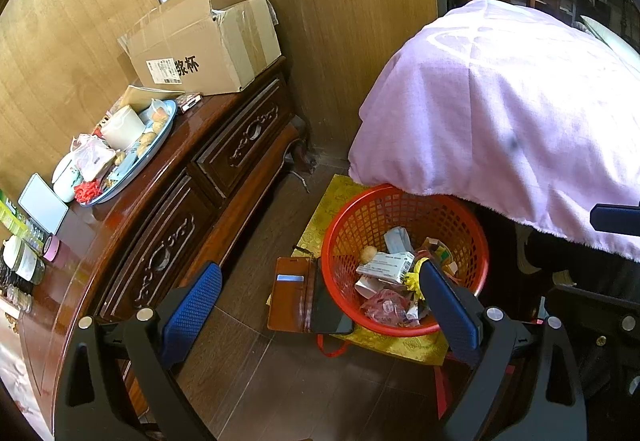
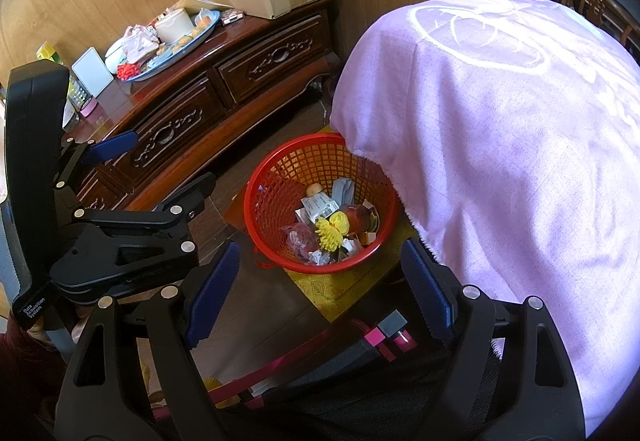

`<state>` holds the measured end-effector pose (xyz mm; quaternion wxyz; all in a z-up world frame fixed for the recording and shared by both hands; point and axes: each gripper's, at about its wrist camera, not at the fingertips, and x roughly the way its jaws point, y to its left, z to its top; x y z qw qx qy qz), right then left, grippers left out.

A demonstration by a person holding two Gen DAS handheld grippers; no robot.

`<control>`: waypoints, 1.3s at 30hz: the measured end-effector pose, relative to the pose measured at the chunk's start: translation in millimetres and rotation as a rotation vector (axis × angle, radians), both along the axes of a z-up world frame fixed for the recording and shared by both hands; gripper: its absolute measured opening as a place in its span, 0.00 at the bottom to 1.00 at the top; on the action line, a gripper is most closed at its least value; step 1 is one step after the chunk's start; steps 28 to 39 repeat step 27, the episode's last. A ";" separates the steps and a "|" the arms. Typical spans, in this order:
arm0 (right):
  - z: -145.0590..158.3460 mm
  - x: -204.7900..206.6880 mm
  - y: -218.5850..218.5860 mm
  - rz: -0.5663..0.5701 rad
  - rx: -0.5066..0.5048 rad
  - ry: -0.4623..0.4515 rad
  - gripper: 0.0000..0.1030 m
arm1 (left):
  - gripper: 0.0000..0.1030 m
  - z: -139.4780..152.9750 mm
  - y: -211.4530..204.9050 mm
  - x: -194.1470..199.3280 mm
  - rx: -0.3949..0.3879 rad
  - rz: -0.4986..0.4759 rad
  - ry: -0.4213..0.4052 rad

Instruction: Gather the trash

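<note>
Floor (image 1: 256, 381) beside red basket (image 1: 404, 197) bare

We are seeing a red plastic mesh basket (image 2: 280, 177) holding crumpled paper and glossy wrappers. We are noticing dark carved wood on the cabinet (image 1: 240, 137), its tabletop (image 1: 200, 125) shining glossy. A matt cardboard box (image 1: 200, 41) is showing tape. A fuzzy lilac cloth (image 2: 500, 145) is looking soft, the wood-grain floor (image 1: 280, 381) smooth.
</note>
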<state>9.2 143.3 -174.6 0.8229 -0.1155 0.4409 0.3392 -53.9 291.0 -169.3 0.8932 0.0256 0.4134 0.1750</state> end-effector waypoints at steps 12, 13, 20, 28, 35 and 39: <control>0.0 0.0 0.0 0.000 0.000 0.001 0.78 | 0.94 -1.6 0.0 -0.6 -0.018 -0.011 -0.002; 0.0 0.1 -0.1 0.000 0.000 0.001 0.78 | 0.94 -1.9 -0.3 -1.1 -0.013 -0.015 -0.007; -0.4 -0.2 -0.3 -0.001 0.001 0.000 0.78 | 0.94 1.0 -1.6 -2.2 -0.014 -0.027 -0.020; -0.5 -0.2 -0.3 0.000 0.000 0.001 0.78 | 0.94 0.9 8.2 1.7 -0.052 0.003 0.002; -0.5 -0.2 -0.3 0.000 0.000 0.001 0.78 | 0.94 0.9 8.2 1.7 -0.052 0.003 0.002; -0.5 -0.2 -0.3 0.000 0.000 0.001 0.78 | 0.94 0.9 8.2 1.7 -0.052 0.003 0.002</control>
